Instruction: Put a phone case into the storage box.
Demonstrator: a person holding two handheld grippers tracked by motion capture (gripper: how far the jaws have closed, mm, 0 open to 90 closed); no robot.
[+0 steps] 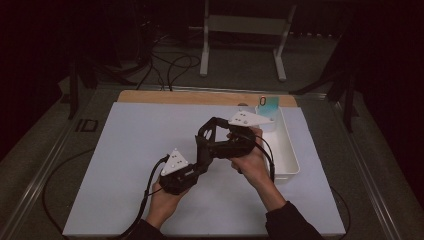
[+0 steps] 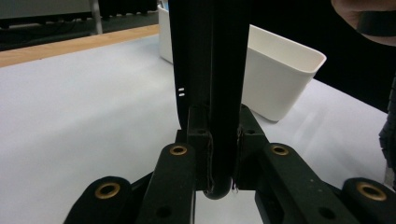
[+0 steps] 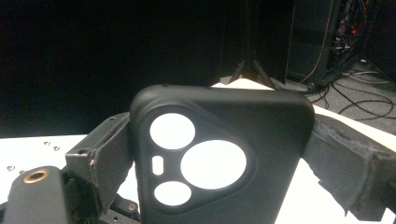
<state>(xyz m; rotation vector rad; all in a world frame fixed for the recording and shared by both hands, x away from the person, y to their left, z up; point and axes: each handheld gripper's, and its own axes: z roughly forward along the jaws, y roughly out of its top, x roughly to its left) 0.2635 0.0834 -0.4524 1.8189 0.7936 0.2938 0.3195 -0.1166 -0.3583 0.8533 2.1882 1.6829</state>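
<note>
A black phone case [image 3: 280, 135] with round camera cut-outs stands upright between the jaws of my right gripper [image 3: 223, 140], whose pads press on its two long edges. In the left gripper view the same case [image 2: 224, 70] shows edge-on, and my left gripper [image 2: 223, 140] is shut on its lower end. In the high view both grippers meet above the middle of the white table mat [image 1: 125, 165]. The left gripper [image 1: 200, 152] comes in from the lower left, the right gripper [image 1: 212, 132] from the right. The case looks dark against the jaws there.
A white rectangular bin [image 1: 286, 155] stands at the mat's right side, close to the right hand, with a teal item [image 1: 268, 106] at its far end. A wooden strip [image 1: 190, 97] runs along the far edge. Cables and a white stand [image 1: 204, 50] lie on the floor beyond.
</note>
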